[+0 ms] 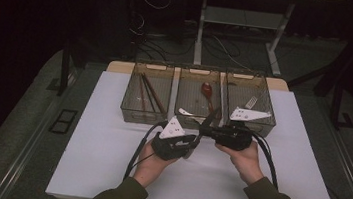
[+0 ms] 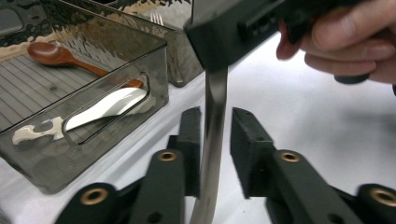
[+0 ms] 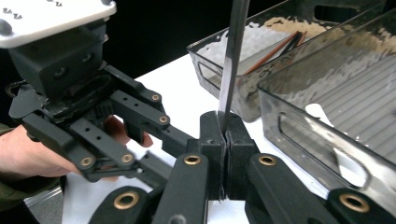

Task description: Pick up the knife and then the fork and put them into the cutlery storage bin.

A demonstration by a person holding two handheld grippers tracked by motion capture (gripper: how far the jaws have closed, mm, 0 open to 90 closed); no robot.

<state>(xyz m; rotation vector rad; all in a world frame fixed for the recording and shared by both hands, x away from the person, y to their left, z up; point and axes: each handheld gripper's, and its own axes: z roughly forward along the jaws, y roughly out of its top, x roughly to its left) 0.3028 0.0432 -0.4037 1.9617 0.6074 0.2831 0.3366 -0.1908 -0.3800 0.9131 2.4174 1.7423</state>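
mid-handover above the table [image 1: 107, 162]: right gripper [image 3: 226, 135] is clamped on a metal utensil [image 3: 232, 65], left gripper [image 2: 215, 140] jaws apart astride it; binning into a tray [image 1: 197, 123] prob. left.

We see a slim, flat metal utensil handle [image 3: 232, 60], shiny and dark-grey, standing nearly upright above the desk [image 1: 107, 162], its lower end pinched, just beside the bins.

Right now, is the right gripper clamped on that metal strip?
Yes, shut. In the right gripper view, the right gripper has its jaws pressed together on the metal strip, which rises between them.
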